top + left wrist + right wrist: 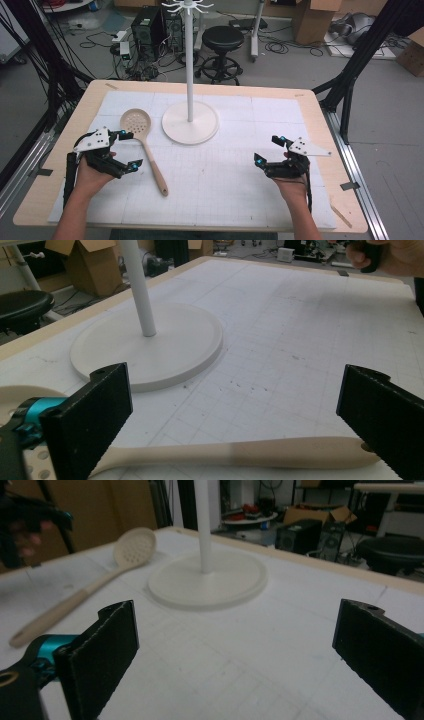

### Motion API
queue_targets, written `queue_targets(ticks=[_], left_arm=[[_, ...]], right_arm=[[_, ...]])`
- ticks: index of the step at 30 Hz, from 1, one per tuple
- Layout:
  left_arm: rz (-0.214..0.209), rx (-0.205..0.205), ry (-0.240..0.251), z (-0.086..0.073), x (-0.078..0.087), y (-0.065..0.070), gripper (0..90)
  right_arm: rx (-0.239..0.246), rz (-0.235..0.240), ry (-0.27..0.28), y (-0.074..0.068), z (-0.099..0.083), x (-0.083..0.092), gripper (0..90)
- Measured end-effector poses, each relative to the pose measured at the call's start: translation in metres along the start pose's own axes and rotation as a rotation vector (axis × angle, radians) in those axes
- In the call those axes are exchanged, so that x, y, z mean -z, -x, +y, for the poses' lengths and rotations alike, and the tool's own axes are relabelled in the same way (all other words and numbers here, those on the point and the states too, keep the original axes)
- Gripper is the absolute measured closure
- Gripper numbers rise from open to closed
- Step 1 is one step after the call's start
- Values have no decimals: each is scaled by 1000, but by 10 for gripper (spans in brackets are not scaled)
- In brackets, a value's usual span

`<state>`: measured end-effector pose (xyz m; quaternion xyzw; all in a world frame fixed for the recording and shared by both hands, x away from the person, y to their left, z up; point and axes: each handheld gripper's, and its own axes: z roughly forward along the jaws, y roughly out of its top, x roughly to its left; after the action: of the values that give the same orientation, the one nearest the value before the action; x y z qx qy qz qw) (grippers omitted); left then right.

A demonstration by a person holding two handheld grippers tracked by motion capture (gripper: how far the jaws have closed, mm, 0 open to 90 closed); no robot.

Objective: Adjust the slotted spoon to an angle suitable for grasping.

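Observation:
A cream slotted spoon (145, 145) lies flat on the white mat, round head toward the far side, handle pointing near-right. My left gripper (129, 149) stands open just left of it, its jaws reaching toward the handle; in the left gripper view the handle (240, 452) runs across low between the jaws of that gripper (235, 422). A white stand, round base (190, 123) and tall pole (189, 60) with hooks on top, sits at the mat's far middle. My right gripper (267, 149) is open and empty at the right, over bare mat (235, 645).
The gridded white mat (225, 170) covers a wooden table (330, 125). Behind the table are a black stool (223, 40), computer towers (148, 27), cardboard boxes and floor cables. Black frame legs stand at both sides.

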<state>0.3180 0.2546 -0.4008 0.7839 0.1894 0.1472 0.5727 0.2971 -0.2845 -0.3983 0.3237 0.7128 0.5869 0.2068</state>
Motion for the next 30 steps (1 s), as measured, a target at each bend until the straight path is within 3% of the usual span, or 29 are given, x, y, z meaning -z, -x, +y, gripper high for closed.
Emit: queue_targets(ticks=[5, 10, 13, 18, 19, 21, 22, 29, 30], left_arm=[[-12, -7, -19, 4, -4, -2, 19], [-45, 12, -90, 0, -16, -12, 21], [-71, -16, -130, 1, -18, -14, 181], [-99, -74, -233, 10, -32, -15, 199], [-99, -74, -233, 10, -32, -15, 199], [-94, -89, -280, 13, -36, -17, 201], [-76, -99, -315, 15, -40, -19, 249], [-81, -64, -346, 11, -45, -23, 377], [-84, -62, -362, 10, -46, -24, 457]], right_arm=[[-11, 27, 35, -6, 12, 2, 31], [18, 72, 18, -20, 18, -1, 31], [28, 80, 8, -23, 18, -5, 31], [39, 87, -19, -26, 16, -11, 31], [39, 87, -19, -26, 16, -11, 31], [39, 87, -21, -26, 15, -11, 31], [41, 84, -20, -25, 15, -11, 31], [39, 75, -17, -23, 13, -9, 31], [38, 73, -19, -22, 13, -9, 31]])
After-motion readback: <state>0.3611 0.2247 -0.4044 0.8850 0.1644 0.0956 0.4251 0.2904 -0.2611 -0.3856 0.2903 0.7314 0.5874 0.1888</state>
